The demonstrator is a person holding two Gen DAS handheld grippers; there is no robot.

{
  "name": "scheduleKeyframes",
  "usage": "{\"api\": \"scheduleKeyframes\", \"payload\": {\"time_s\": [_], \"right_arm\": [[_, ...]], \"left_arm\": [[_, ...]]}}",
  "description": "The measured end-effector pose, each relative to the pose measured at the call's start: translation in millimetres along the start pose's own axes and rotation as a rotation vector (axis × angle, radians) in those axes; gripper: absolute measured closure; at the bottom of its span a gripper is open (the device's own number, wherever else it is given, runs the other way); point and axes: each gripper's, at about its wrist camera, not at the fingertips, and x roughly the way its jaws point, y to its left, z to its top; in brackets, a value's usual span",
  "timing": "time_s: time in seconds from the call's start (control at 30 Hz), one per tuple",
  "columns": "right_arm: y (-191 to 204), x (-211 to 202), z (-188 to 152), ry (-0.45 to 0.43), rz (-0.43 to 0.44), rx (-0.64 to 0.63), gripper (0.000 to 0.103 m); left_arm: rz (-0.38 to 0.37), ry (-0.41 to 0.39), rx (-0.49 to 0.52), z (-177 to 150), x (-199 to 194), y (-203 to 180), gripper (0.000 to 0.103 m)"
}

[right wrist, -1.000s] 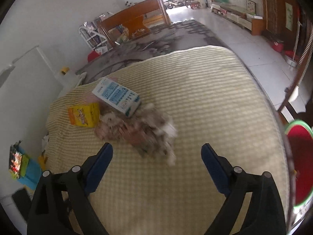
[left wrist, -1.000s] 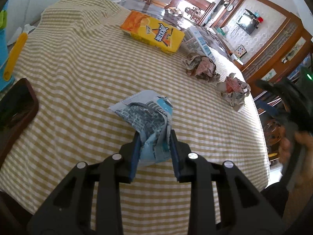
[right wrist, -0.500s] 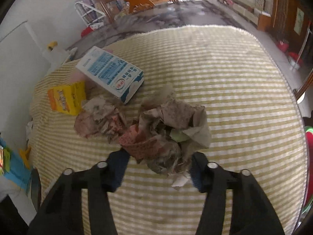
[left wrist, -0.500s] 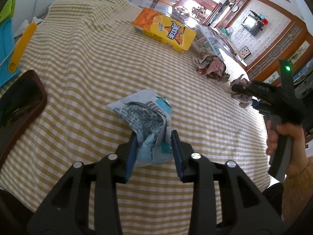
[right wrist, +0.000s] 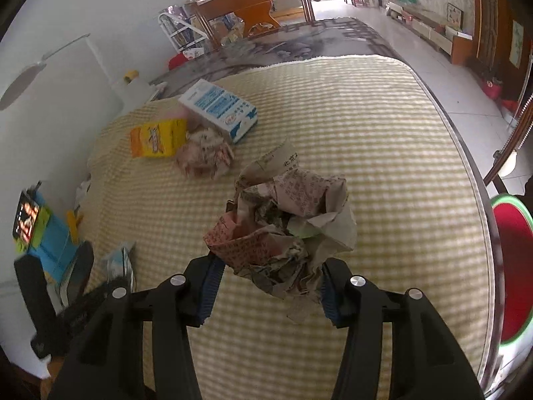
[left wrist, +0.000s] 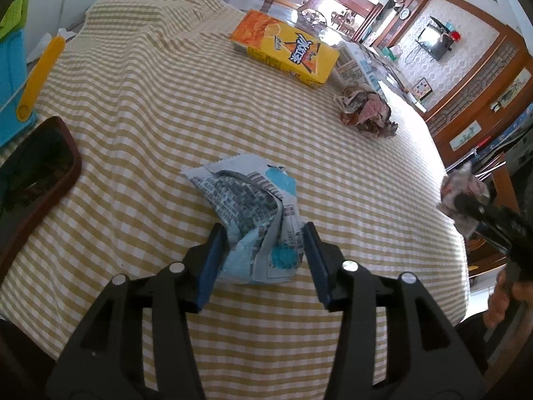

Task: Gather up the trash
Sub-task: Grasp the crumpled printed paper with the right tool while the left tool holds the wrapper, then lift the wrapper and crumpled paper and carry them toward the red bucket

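Note:
My left gripper (left wrist: 263, 260) is shut on a crumpled blue and grey wrapper (left wrist: 253, 213), holding it over the checked tablecloth (left wrist: 133, 126). My right gripper (right wrist: 266, 286) is shut on a crumpled newspaper ball (right wrist: 286, 223) and holds it above the table; that ball also shows at the right edge of the left wrist view (left wrist: 463, 193). A second newspaper ball (left wrist: 366, 113) lies on the cloth, also in the right wrist view (right wrist: 203, 156). A yellow carton (left wrist: 286, 50) and a blue and white carton (right wrist: 220, 108) lie beyond it.
A dark brown tray (left wrist: 33, 173) sits at the table's left edge. A blue object with a yellow handle (left wrist: 36, 73) stands off the table at left. A red and green bin (right wrist: 509, 266) stands on the floor by the table's right edge.
My right gripper closed on the newspaper ball and lifted it off the table towards the near edge. My left gripper kept hold of the wrapper and shifted slightly.

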Motion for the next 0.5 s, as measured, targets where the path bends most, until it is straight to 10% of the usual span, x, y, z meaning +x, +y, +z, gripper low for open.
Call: {"api": "scheduleKeyframes", "payload": {"time_s": [0.17,0.5], "right_arm": [[7,-13,-22,-0.016,-0.014,-0.047,0.054],[-4,-41,-44,-0.071,-0.034,-0.015,0.053]], "left_arm": [[-0.004,0.008,0.005,1,2,-2,0.074],[-0.021,-0.036,0.081,2,-12,-33,0.075]]}}
